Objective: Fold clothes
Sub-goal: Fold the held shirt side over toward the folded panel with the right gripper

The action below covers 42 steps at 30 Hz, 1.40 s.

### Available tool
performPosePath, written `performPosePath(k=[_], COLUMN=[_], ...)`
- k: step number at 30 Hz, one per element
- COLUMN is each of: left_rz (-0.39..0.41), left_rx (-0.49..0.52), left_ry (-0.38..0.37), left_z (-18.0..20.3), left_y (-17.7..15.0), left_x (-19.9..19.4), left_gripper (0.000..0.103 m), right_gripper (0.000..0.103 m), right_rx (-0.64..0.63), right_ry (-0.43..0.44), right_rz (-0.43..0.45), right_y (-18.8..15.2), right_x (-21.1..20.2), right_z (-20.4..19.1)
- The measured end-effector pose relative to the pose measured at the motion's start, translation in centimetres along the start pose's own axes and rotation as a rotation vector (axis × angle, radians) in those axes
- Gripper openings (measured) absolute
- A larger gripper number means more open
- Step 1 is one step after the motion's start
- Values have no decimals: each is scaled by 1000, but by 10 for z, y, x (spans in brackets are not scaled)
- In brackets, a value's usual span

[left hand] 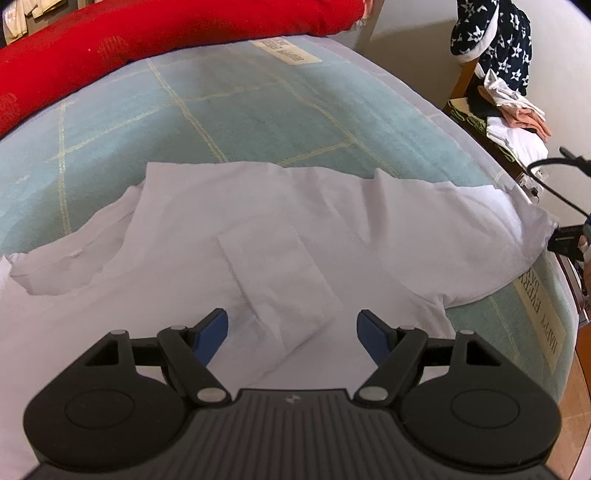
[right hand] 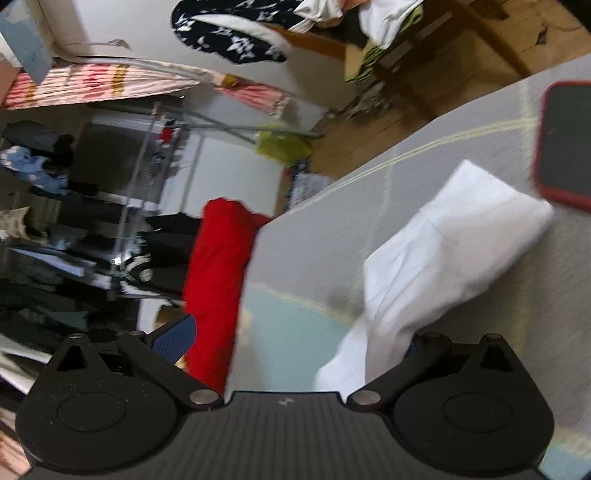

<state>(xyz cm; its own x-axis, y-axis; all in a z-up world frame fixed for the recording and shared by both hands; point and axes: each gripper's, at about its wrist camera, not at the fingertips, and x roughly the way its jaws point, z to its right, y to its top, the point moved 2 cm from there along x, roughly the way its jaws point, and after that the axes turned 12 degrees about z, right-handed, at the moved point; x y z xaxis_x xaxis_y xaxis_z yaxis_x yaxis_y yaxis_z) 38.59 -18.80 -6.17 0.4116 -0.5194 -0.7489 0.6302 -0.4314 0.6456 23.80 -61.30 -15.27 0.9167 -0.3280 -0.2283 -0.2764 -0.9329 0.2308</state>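
Stretching across both views is a pale blue bed (left hand: 229,107), with a red quilt (left hand: 147,33) lying along its far-left edge. A white shirt (left hand: 258,229) is lying spread on it, one sleeve folded over the middle. The left gripper (left hand: 291,332) is hovering above that sleeve, jaws apart and empty. The right gripper (right hand: 299,343) is tilting beside a shirt edge (right hand: 443,251), jaws wide, cloth draping over one finger. Judging by this, a fold is midway; next calls for pinching an edge
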Motion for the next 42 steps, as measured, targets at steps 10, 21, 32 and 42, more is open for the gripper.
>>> performPosePath(k=[10, 21, 32, 42], left_rz=[23, -47, -108, -122], left_rx=[64, 150, 305, 331], left_ry=[34, 34, -28, -22], left_z=[-16, -29, -36, -50], left_y=[-7, -19, -39, -51], left_x=[-22, -43, -61, -73], left_gripper=[77, 77, 77, 77], right_gripper=[103, 103, 103, 103], right_rx=[-7, 1, 3, 8], right_ry=[90, 143, 185, 235], right_rz=[-100, -187, -237, -294], right_y=[-32, -69, -105, -138], right_x=[17, 23, 21, 17], right_z=[-32, -59, -80, -100])
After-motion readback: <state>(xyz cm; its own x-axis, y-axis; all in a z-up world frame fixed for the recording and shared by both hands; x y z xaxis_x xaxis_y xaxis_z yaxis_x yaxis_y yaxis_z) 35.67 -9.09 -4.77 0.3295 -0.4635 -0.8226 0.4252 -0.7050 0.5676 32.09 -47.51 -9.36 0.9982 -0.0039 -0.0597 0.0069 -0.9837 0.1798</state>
